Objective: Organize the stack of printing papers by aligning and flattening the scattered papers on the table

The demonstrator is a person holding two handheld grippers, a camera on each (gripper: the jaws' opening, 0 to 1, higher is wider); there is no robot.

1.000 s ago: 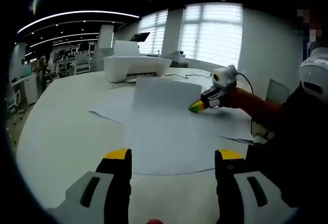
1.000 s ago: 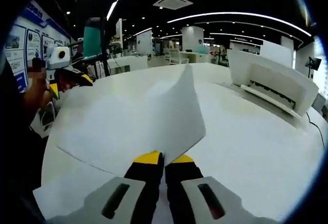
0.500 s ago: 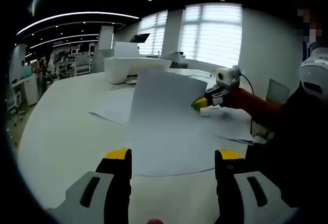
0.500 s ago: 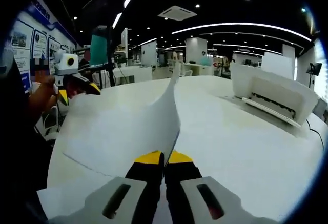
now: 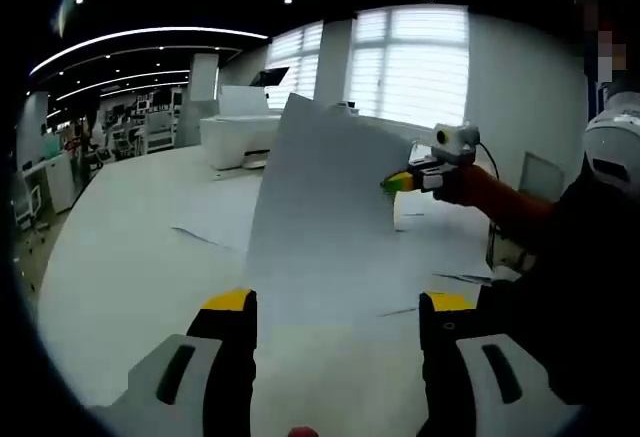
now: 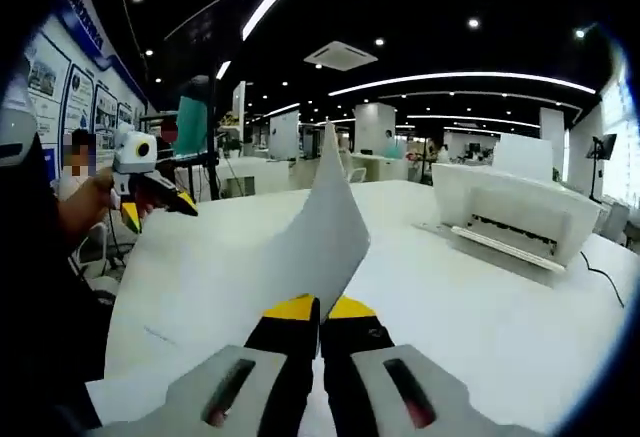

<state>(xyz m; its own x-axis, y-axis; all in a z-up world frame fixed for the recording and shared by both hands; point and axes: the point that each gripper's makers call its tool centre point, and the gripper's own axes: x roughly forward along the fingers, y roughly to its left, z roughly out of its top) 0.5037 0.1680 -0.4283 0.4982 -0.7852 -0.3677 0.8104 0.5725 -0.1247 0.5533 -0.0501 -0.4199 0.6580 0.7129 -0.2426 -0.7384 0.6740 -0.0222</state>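
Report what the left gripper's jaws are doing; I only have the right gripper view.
Observer: The left gripper is open, jaws wide apart, nothing between them.
Operator: Check the table under my raised sheet.
Observer: In the left gripper view, more papers lie overlapping and unaligned on the table, below the sheet that the right gripper holds up.

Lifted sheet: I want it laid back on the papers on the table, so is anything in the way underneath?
Nothing visible. The sheet hangs from the right gripper above the papers; the left gripper, open, stays short of them.
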